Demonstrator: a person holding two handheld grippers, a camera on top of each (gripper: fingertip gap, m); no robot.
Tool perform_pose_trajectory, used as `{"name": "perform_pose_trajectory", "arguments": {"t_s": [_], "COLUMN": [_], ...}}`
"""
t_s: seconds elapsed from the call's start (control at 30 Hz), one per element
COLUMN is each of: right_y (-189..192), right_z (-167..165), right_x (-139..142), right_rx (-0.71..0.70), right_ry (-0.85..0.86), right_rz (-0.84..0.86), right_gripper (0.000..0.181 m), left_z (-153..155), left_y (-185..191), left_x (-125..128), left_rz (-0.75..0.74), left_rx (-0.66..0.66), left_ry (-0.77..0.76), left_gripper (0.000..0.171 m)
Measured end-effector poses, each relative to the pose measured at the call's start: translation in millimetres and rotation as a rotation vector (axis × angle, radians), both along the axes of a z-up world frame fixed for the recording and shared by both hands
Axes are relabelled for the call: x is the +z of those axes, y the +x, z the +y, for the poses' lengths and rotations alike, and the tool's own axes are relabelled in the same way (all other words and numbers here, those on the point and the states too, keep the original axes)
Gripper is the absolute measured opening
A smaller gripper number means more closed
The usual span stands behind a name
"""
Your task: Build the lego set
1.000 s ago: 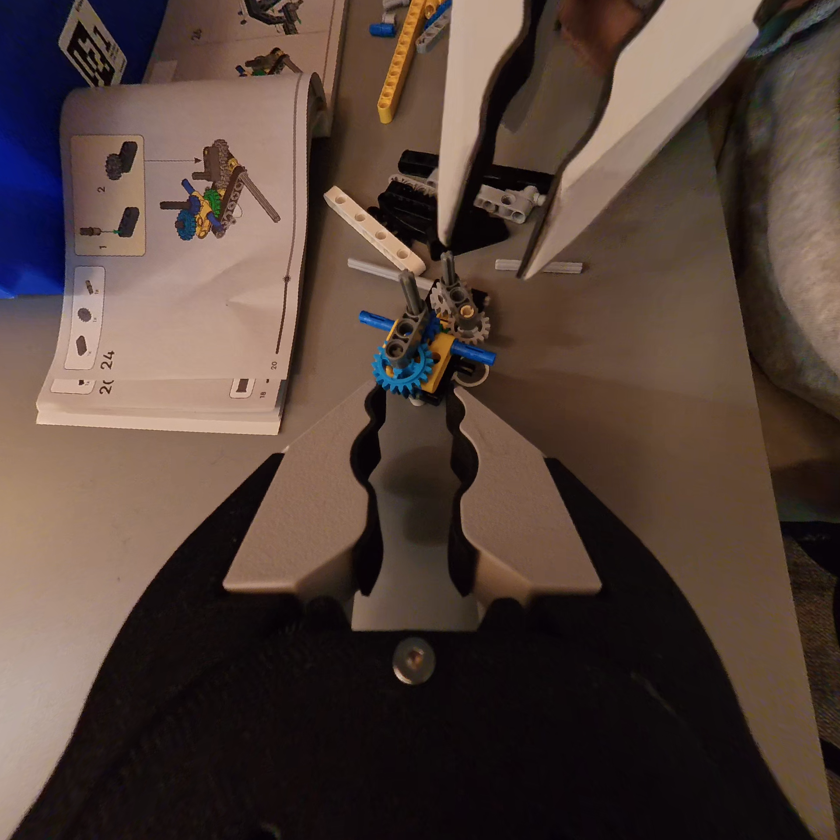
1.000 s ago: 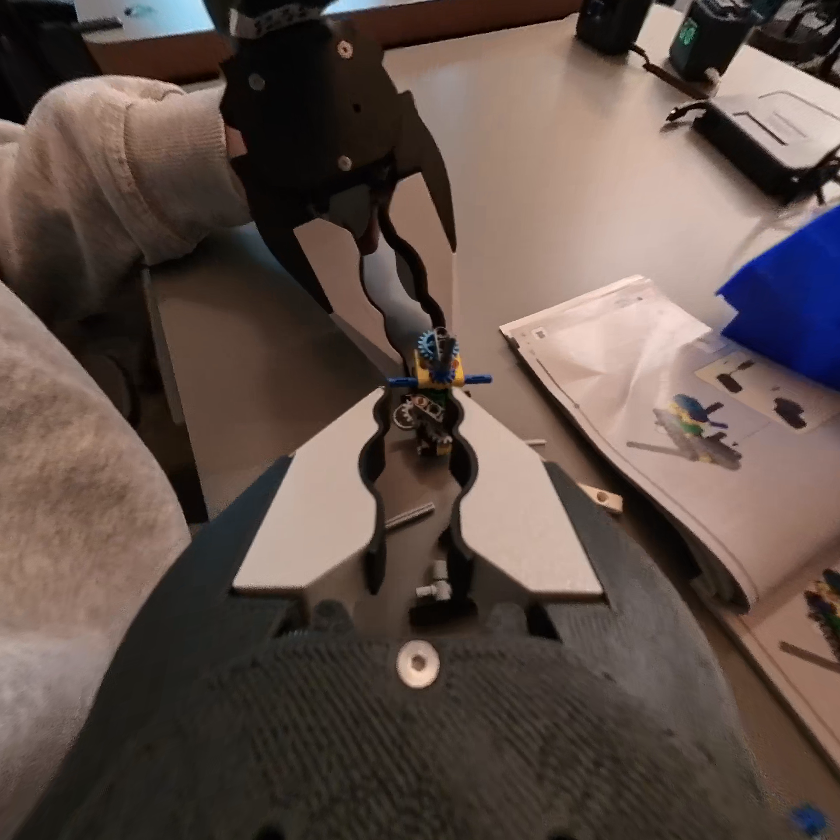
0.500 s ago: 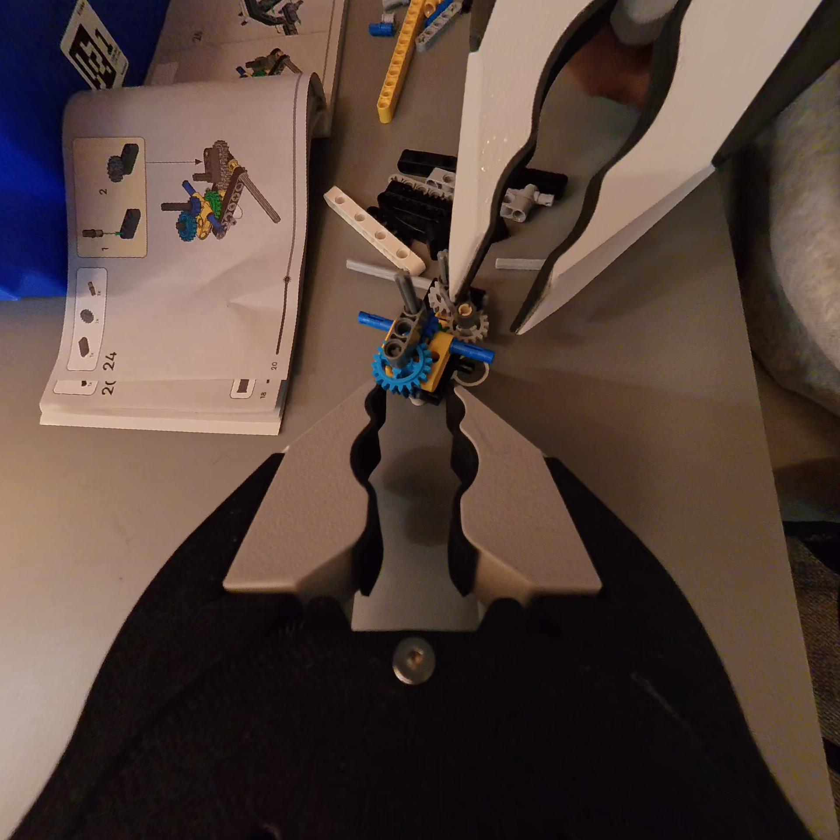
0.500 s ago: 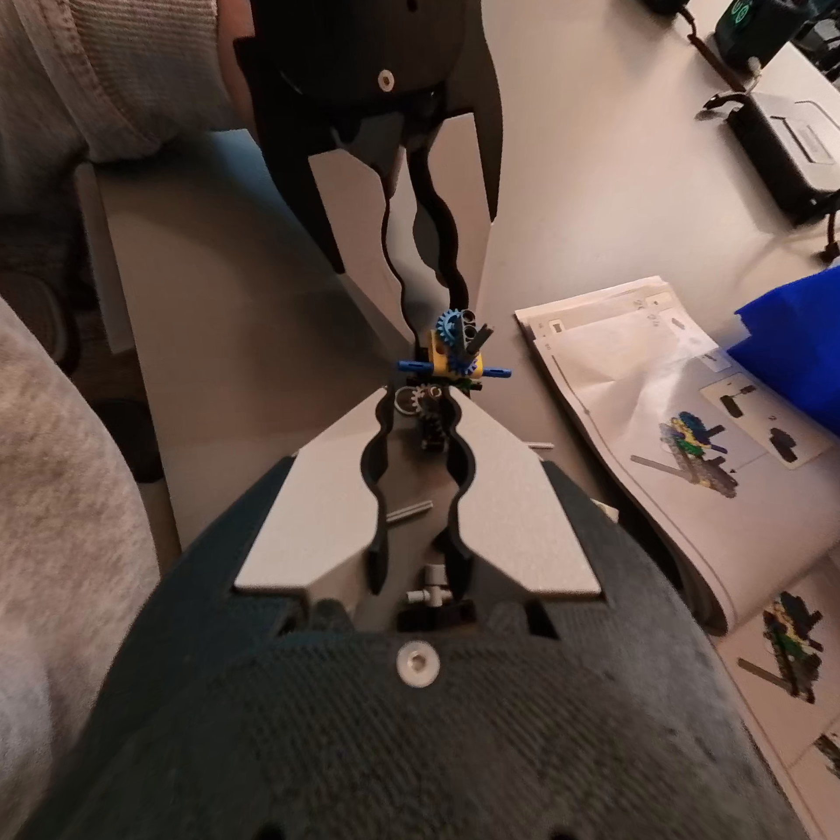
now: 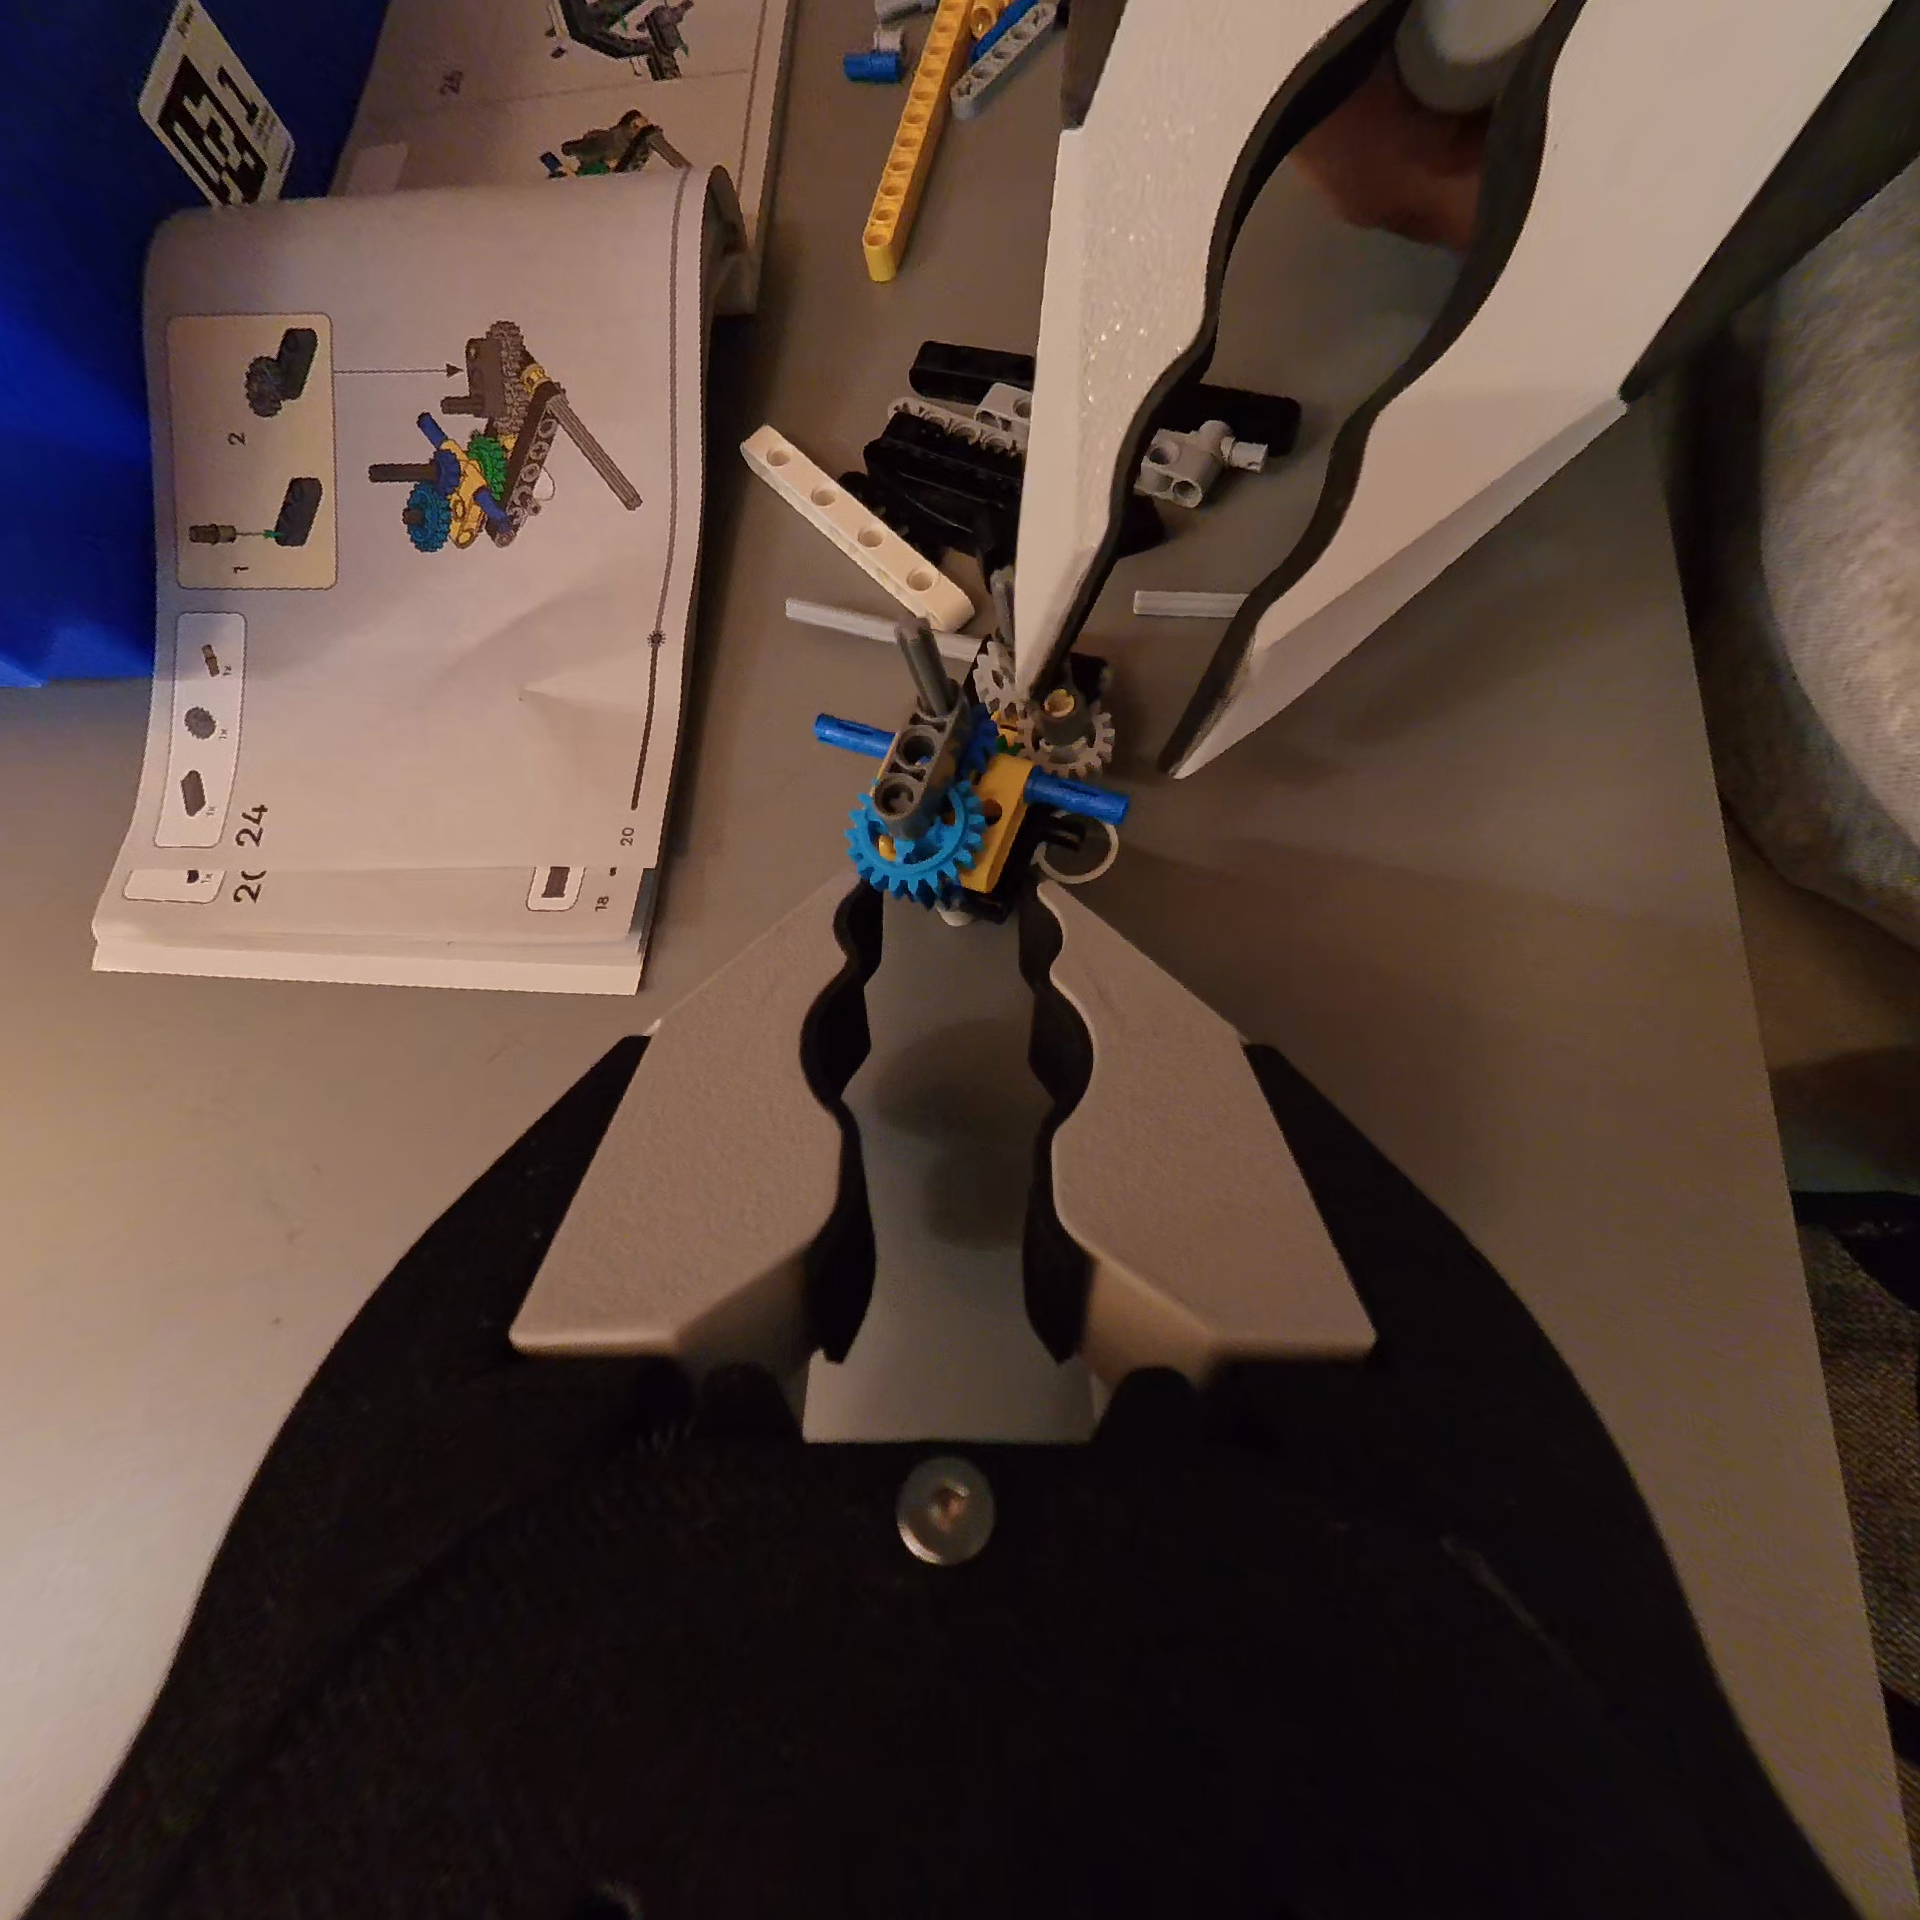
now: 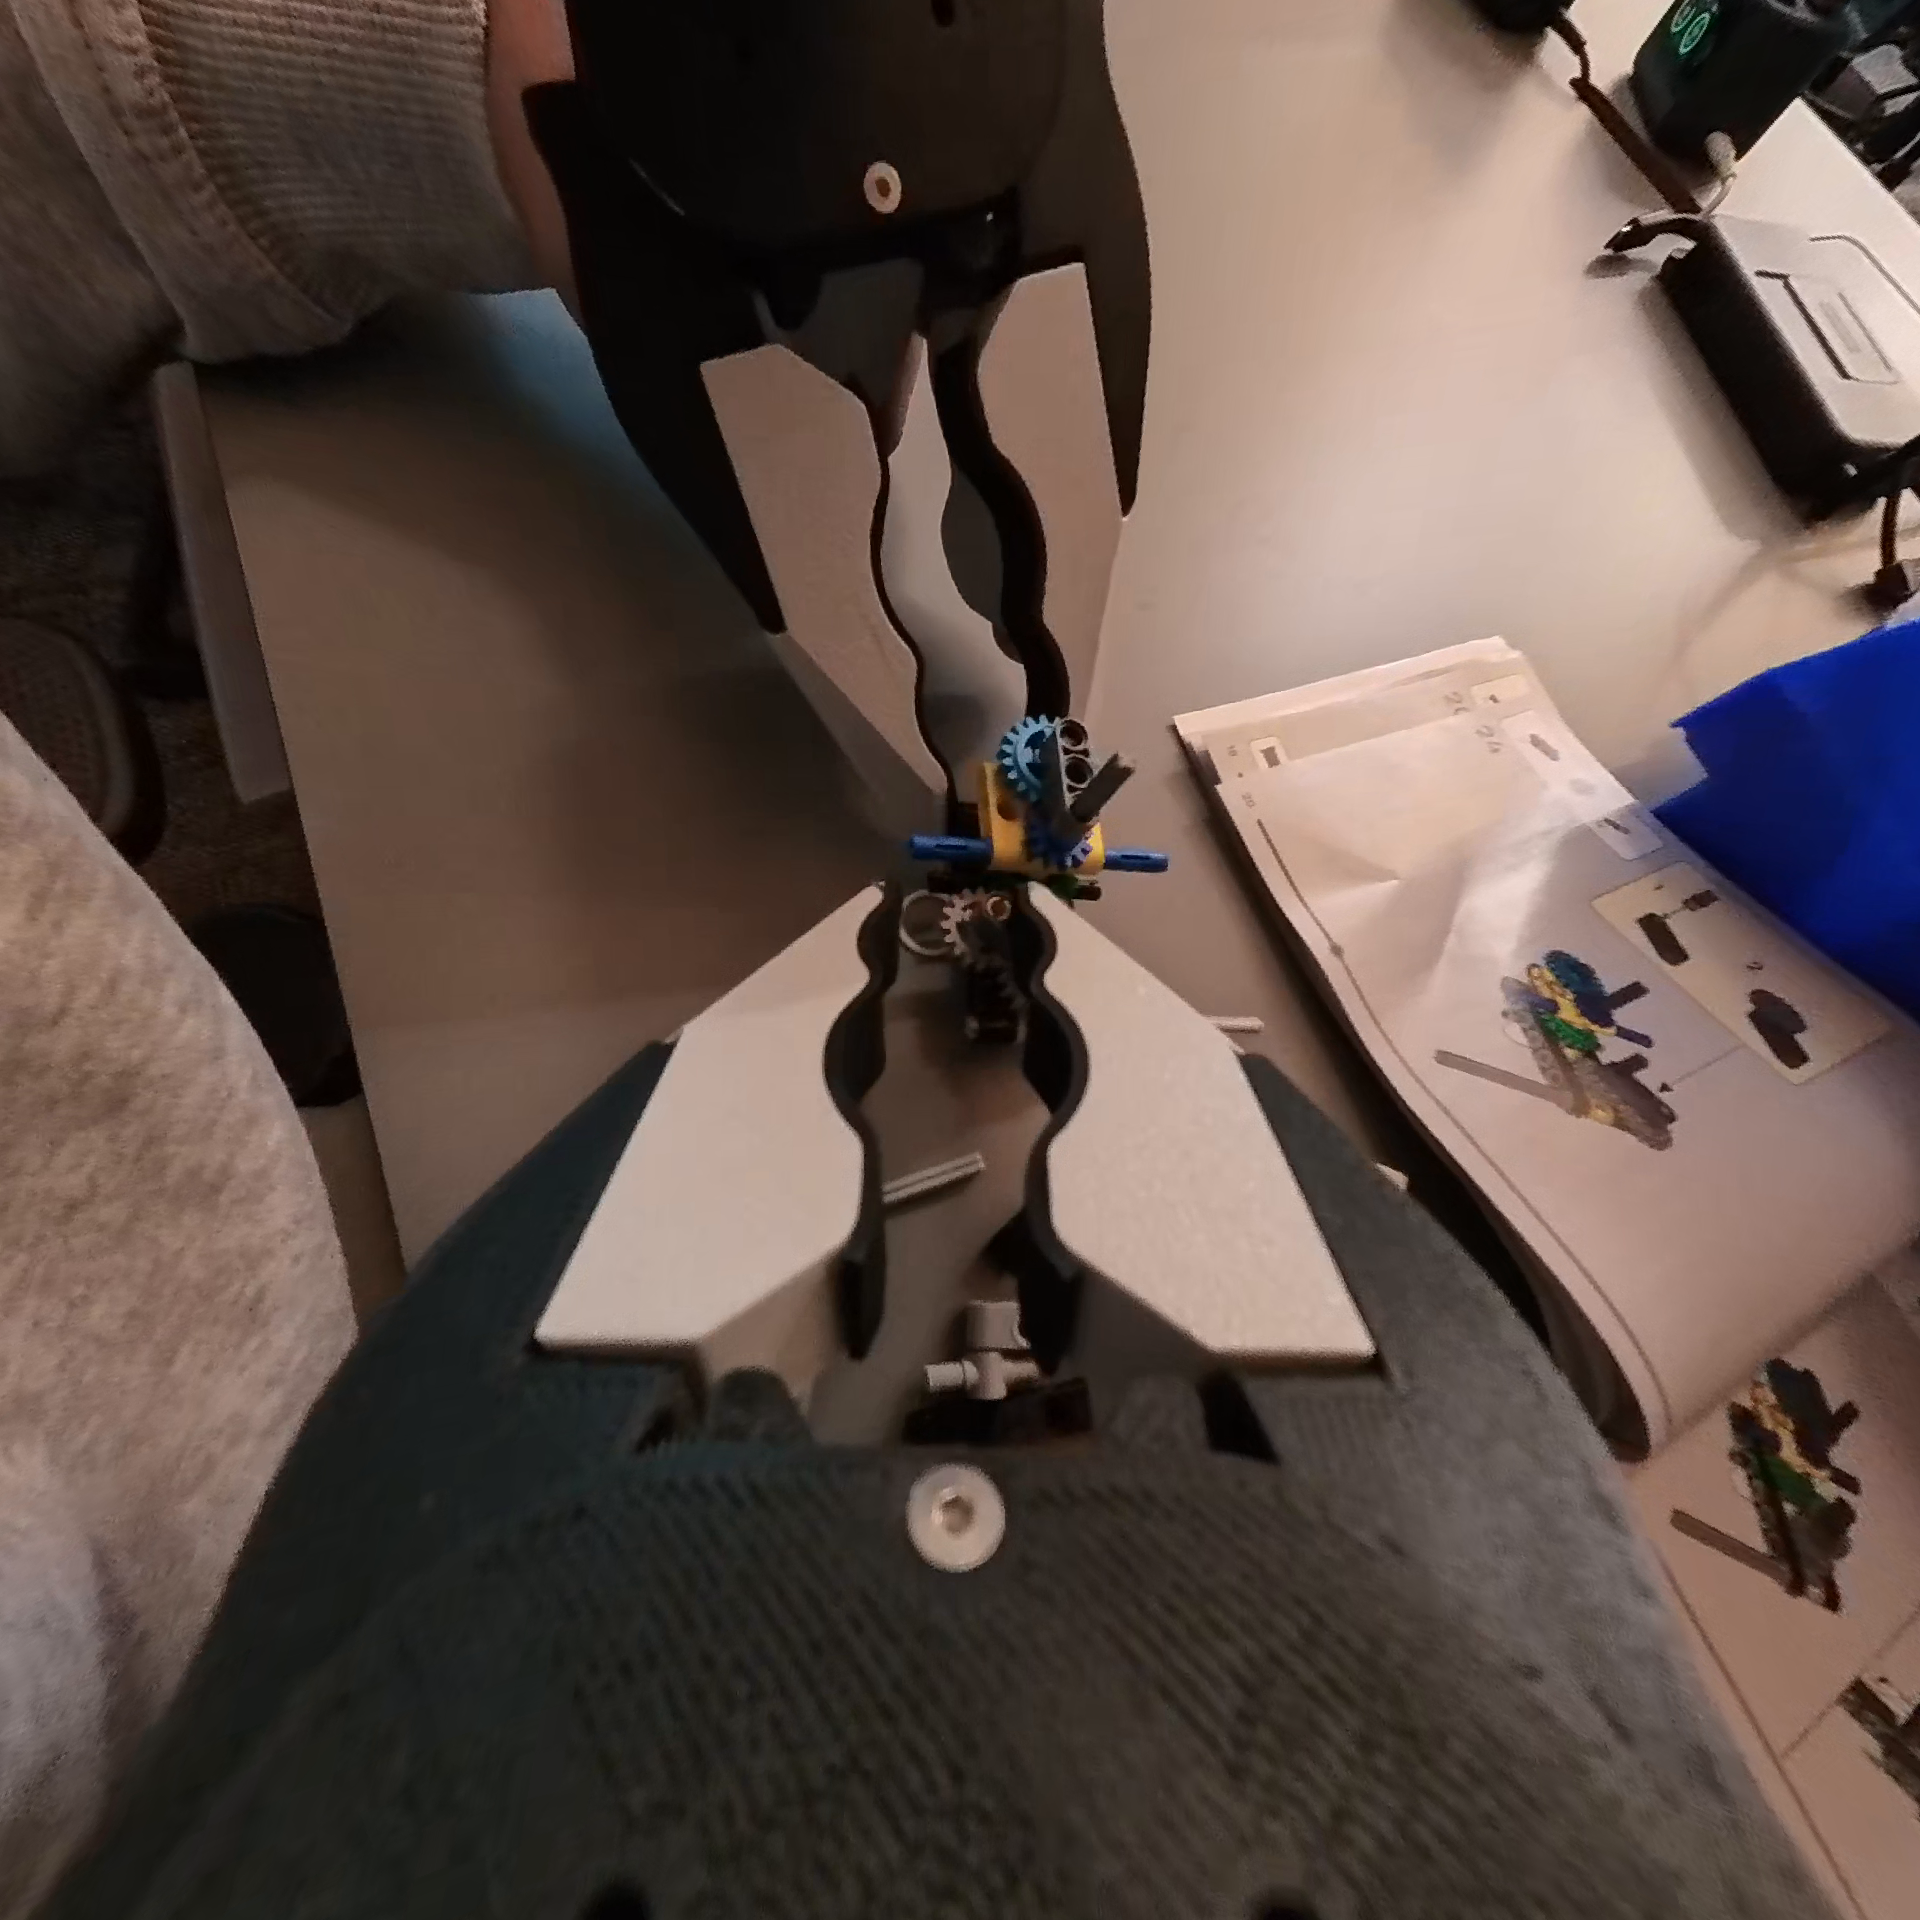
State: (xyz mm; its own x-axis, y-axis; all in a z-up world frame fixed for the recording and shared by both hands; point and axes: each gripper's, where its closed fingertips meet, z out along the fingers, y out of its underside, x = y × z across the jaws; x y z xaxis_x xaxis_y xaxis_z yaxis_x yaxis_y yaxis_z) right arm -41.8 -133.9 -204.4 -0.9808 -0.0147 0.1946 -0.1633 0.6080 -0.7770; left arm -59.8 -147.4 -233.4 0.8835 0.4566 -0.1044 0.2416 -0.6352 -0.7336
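Tongs meet over one small model at the middle of the grey table (image 5: 312, 1195). The left gripper (image 5: 945, 899) pinches the lego assembly (image 5: 966, 790) at its near end, tips pressed against the black base below the blue gear (image 5: 914, 836); this grip is unchanged from a second ago. The right gripper (image 6: 961, 904) stands spread, its gap wider than the parts between its tips. In the left wrist view one of its white fingers (image 5: 1091, 436) now touches the assembly beside the grey gears (image 5: 1049, 717), while the other finger ends on the bare table to the right. A second ago both tips hung clear above the model, so the right gripper has come down and shifted toward it. In the right wrist view the model now sits right at the tips, with the grey gears and black piece inside the opening, where earlier they lay a little further ahead.

Outward, a white beam (image 5: 852, 525) and a heap of black beams (image 5: 945, 457) lie just behind the model, a grey connector (image 5: 1195, 468) beyond them, and a yellow beam (image 5: 914, 135) farther off. The open instruction booklet (image 5: 416, 582) lies to the left, unmoved, next to something blue (image 5: 62, 312). A grey sleeve (image 6: 260, 156) shows behind the left gripper.
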Motion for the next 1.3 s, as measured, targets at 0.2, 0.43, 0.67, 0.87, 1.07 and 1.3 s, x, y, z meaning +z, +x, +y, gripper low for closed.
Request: {"name": "perform_pose_trajectory", "arguments": {"t_s": [0.2,0.43,0.67,0.87,1.07,1.3], "right_y": [1.9,1.7,2.5,6.2,4.5,4.6], "right_z": [2.0,5.7,0.9,4.2,17.2,20.0], "right_x": [-0.3,0.9,3.1,-2.4,-4.5,1.9], "right_rx": [0.015,0.025,0.020,0.041,0.046,0.045], "right_ry": [0.012,0.018,0.011,0.048,0.090,0.070], "right_rz": [-0.017,-0.023,-0.020,-0.040,-0.029,-0.026], "right_gripper": [0.021,0.019,0.022,0.020,0.015,0.016], "left_z": [0.0,-0.1,0.0,0.0,0.0,0.1], "left_y": [-0.2,-0.5,-0.1,-0.3,-0.2,-0.2], "left_x": [0.1,0.2,0.1,0.1,0.2,0.3], "left_rz": [0.000,-0.003,-0.001,0.000,-0.001,-0.001], "left_rx": [0.001,0.002,0.000,0.001,0.001,0.000], "left_ry": [0.000,0.002,0.000,0.001,0.001,0.001], "left_gripper": [0.024,0.024,0.024,0.024,0.024,0.024]}}
